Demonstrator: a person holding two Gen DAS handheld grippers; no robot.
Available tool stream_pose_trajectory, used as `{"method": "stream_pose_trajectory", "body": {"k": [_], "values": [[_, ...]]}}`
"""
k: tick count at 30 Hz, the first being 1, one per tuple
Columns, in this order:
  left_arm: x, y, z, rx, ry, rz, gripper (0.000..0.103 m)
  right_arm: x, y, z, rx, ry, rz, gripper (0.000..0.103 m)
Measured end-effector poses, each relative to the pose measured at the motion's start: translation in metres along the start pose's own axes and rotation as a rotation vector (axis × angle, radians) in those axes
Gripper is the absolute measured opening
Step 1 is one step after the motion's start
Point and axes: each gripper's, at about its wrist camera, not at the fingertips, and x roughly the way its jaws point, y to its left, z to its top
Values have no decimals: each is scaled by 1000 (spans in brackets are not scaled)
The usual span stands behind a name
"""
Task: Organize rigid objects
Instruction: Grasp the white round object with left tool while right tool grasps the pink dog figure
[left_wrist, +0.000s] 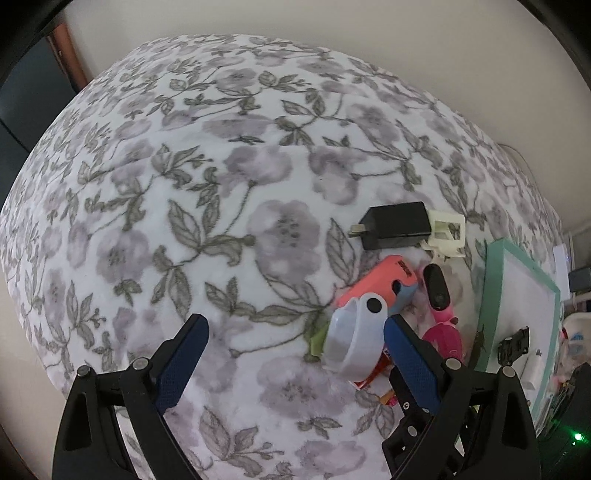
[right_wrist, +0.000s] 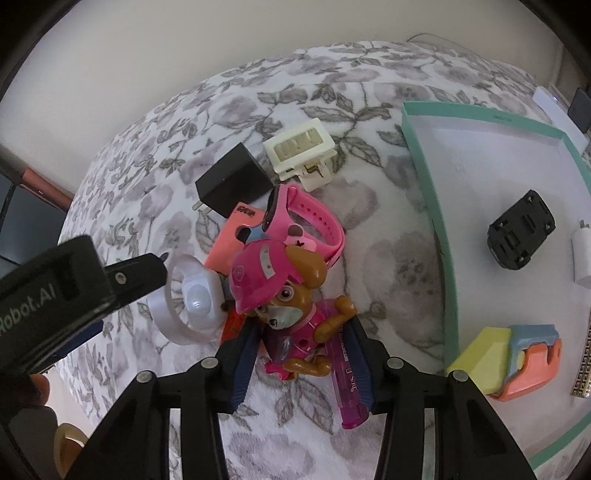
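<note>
A pile of small objects lies on the floral blanket (left_wrist: 184, 221): a black charger (left_wrist: 397, 225), a cream hair clip (left_wrist: 447, 230), a coral case (left_wrist: 376, 280), a white wristband (left_wrist: 354, 336) and a pink smartwatch (left_wrist: 439, 295). My left gripper (left_wrist: 291, 350) is open and empty, its right finger beside the white wristband. My right gripper (right_wrist: 303, 350) has its jaws around a pink toy puppy (right_wrist: 280, 295), which looks held. The charger (right_wrist: 232, 181), the clip (right_wrist: 301, 147), the wristband (right_wrist: 192, 299), the smartwatch (right_wrist: 306, 221) and a pink pen (right_wrist: 349, 384) lie around the toy.
A teal-rimmed white tray (right_wrist: 424, 173) stands to the right; it also shows in the left wrist view (left_wrist: 495, 295). In it lie a black part (right_wrist: 521, 229), a white plug (right_wrist: 583, 254), and a yellow, blue and coral block (right_wrist: 513, 358). A wall runs behind the bed.
</note>
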Motion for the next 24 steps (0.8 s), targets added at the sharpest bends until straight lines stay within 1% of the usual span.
{"method": "stream_pose_trajectory", "body": {"k": [10,11,14,18,24], "values": [[-1,-11,-3,48,-2,0,96,-1,-1,0,11,8,1,49],[-1,-12,-3,52,-3,7,94,-1,-1,0,12,8,2,49],[2,-13,-4,58,10,13,74,0,-1,0,16,8,5,49],[12,-11,-7,51,56,7,72,0,-1,0,20,9,4,49],[12,-9,-15,63,82,14,72,-1,-2,-1,23,9,-4,49]]}}
